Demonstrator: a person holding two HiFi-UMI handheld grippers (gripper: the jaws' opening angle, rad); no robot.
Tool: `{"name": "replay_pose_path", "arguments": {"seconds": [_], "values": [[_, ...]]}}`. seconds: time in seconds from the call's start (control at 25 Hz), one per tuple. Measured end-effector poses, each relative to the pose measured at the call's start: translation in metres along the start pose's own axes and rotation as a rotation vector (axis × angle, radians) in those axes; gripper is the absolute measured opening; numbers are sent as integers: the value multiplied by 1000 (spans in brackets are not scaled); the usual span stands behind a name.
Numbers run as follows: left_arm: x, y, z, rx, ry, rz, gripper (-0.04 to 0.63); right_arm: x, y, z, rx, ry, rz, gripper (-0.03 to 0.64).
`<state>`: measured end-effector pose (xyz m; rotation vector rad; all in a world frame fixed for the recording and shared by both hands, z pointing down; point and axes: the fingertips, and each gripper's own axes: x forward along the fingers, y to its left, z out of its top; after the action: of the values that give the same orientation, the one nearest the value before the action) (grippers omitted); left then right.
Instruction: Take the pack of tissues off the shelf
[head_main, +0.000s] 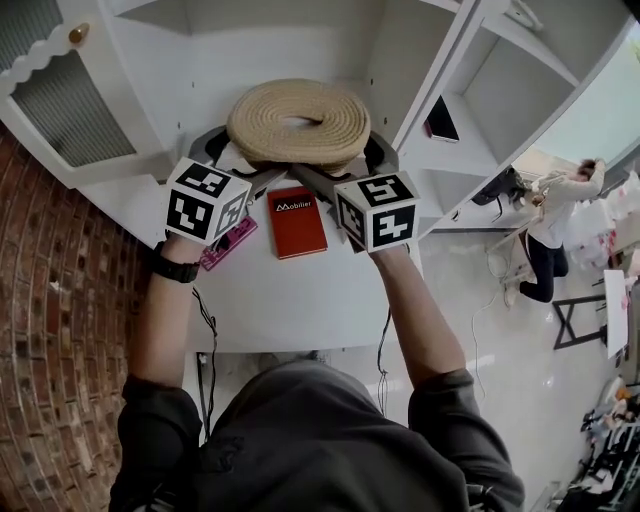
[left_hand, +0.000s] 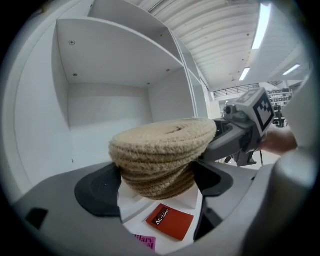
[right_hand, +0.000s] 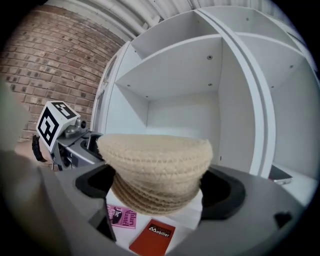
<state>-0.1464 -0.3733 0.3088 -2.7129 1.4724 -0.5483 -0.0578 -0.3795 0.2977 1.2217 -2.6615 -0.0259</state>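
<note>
A round coiled-rope basket (head_main: 298, 122) is held in front of the white shelf unit (head_main: 250, 50), above a white ledge (head_main: 290, 300). My left gripper (head_main: 240, 160) grips it from the left and my right gripper (head_main: 345, 165) from the right. In the left gripper view the basket (left_hand: 162, 155) fills the gap between the dark pads (left_hand: 97, 190), and the right gripper (left_hand: 242, 132) shows beyond it. In the right gripper view the basket (right_hand: 157, 167) sits between the pads (right_hand: 222, 192), with the left gripper (right_hand: 62, 135) behind. Something white shows under the basket; I cannot tell what it is.
A red booklet (head_main: 297, 222) and a pink booklet (head_main: 228, 242) lie on the ledge below the basket. A dark flat object (head_main: 441, 120) rests in the shelf compartment to the right. A brick wall (head_main: 45, 300) stands on the left, and a person (head_main: 555, 225) far right.
</note>
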Motion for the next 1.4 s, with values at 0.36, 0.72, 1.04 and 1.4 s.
{"name": "replay_pose_path", "arguments": {"seconds": [0.36, 0.72, 1.04, 1.4], "values": [[-54, -45, -26, 45, -78, 5, 453, -58, 54, -17, -74, -81, -63, 540], [-65, -77, -83, 54, -118, -22, 453, -80, 84, -72, -153, -121, -107, 538], [-19, -121, -173, 23, -38, -118, 453, -84, 75, -183, -62, -47, -142, 538], [44, -179, -274, -28, 74, -218, 453, -92, 52, -312, 38, 63, -187, 539]]}}
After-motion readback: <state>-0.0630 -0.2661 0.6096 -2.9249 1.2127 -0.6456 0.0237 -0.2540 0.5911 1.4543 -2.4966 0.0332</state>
